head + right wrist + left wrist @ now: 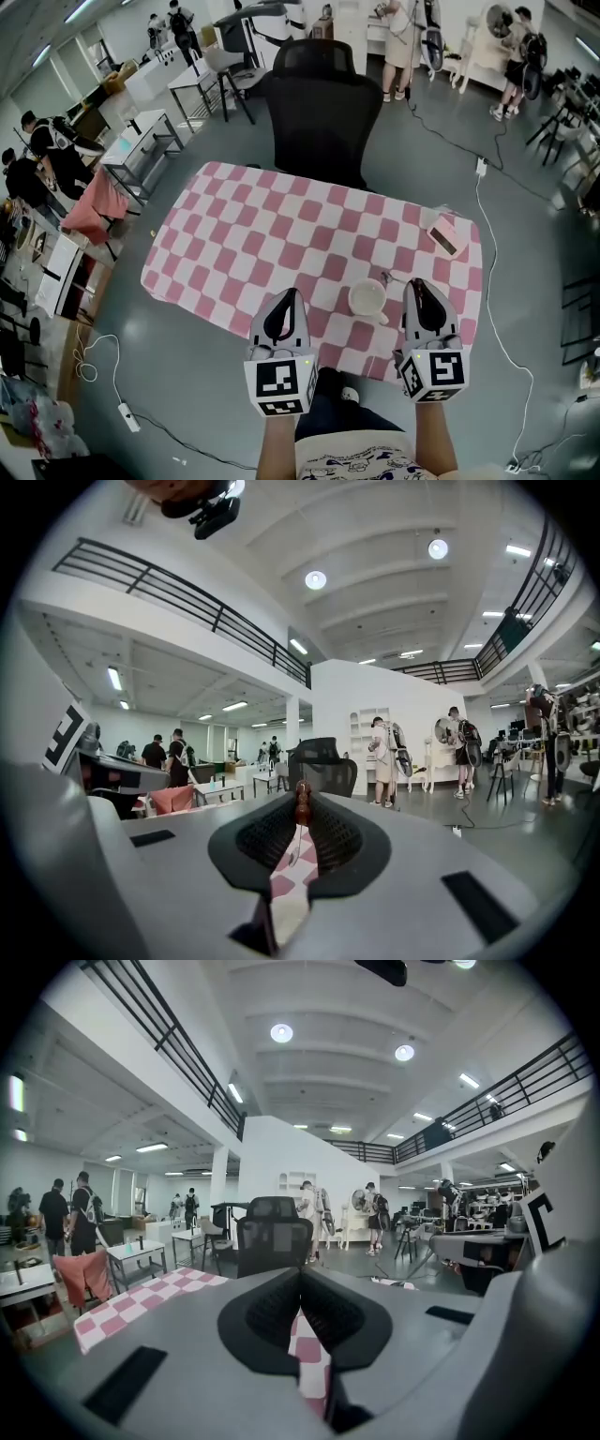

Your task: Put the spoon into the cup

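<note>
Fingers [334, 837] of right gripper [302, 795] pinch spoon [302, 808]; long axis upright.

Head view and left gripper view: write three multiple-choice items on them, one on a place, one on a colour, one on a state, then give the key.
1. Where does the cup stand?
A. on the chair seat
B. on the tablecloth, between the left gripper and the right gripper
C. at the cloth's far left corner

2. The tablecloth is checked in
A. blue and white
B. pink and white
C. green and yellow

3. The left gripper's jaws are
A. closed together with nothing between them
B. spread wide apart
C. clamped on the cup

Key:
1 B, the cup sits near the cloth's front edge with a gripper on each side.
2 B, pink and white squares cover the whole cloth.
3 A, the left gripper view shows the tips meeting, with only cloth below them.
</note>
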Tool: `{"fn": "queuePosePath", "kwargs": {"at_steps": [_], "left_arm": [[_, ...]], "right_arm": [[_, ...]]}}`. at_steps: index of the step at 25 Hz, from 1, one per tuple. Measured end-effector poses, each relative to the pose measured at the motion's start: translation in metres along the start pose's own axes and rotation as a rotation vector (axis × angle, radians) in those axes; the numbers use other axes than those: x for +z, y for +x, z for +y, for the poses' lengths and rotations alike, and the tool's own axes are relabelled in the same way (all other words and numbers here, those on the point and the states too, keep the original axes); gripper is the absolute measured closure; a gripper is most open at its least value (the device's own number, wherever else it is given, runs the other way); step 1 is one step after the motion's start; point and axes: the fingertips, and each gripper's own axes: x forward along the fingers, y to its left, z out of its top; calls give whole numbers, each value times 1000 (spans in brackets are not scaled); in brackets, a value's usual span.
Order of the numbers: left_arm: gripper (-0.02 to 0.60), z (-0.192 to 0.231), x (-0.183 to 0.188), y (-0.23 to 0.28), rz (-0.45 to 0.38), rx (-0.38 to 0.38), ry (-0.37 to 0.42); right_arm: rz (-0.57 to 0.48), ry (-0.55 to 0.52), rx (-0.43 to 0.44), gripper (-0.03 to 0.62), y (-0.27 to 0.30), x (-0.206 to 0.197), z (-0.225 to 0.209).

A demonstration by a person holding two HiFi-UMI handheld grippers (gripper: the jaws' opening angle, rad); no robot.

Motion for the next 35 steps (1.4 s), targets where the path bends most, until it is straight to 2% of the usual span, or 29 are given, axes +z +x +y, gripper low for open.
{"fn": "queuePosePath", "kwargs": {"at_steps": [18,35], "left_arm": [[568,19,-42,88,125,-119,-16],[568,19,-101,126,247,-188,-32]], "right_arm": [[146,46,-64,542,64,-60,-5],[315,146,-79,542,87,-141,-8]]}}
